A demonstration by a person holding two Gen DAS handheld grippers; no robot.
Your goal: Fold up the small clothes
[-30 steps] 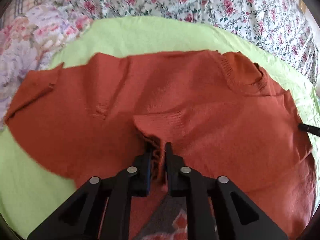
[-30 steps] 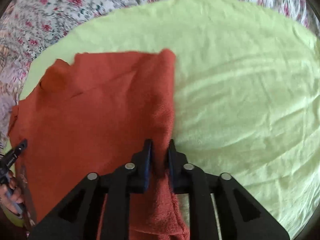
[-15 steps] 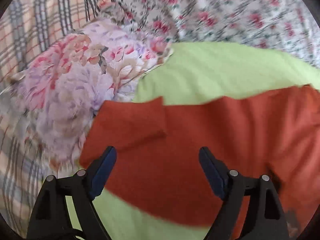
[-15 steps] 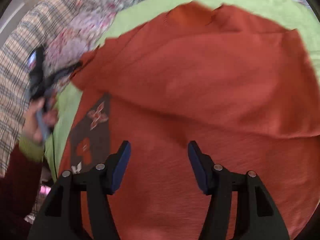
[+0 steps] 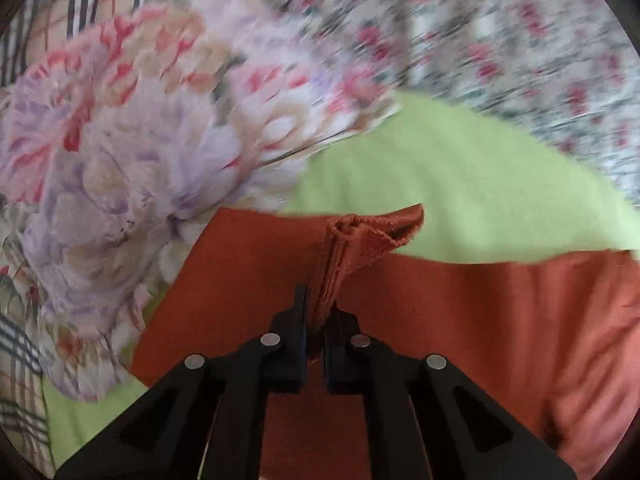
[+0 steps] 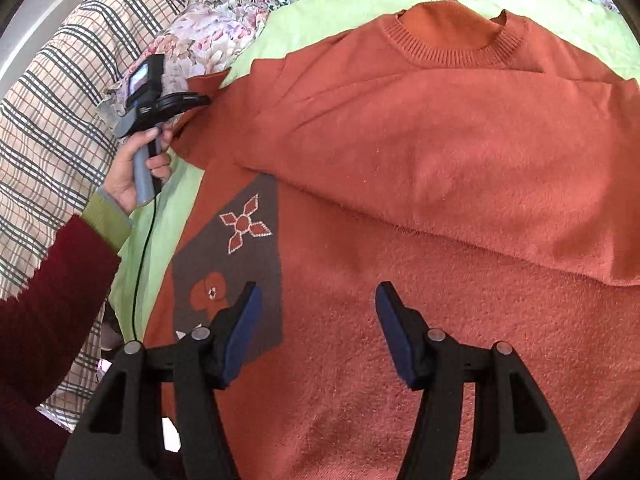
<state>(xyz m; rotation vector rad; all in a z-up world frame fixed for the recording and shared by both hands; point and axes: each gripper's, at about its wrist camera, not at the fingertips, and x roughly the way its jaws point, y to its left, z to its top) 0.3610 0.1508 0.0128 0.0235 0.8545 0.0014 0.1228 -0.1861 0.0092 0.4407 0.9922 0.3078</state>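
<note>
An orange knitted sweater point(image 6: 400, 152) lies on a light green cloth point(image 6: 320, 4), with one sleeve folded across its chest and a brown flower panel point(image 6: 236, 264) on the front. My left gripper point(image 5: 318, 312) is shut on the cuff of the other sleeve point(image 5: 368, 236) and holds it lifted at the sweater's left side. It also shows in the right wrist view point(image 6: 188, 100), held by a hand. My right gripper point(image 6: 318, 300) is open and empty above the sweater's lower front.
A pastel floral pillow point(image 5: 140, 152) lies close on the left of the sleeve. A checked blanket point(image 6: 52, 92) and a rose-print sheet point(image 5: 500, 32) surround the green cloth point(image 5: 460, 192). The person's arm in a dark red sleeve point(image 6: 52, 300) reaches in from the left.
My left gripper was open half a second ago and has now shut on the sleeve cuff. My right gripper let go of the folded sleeve a second ago, opened and has pulled back a little.
</note>
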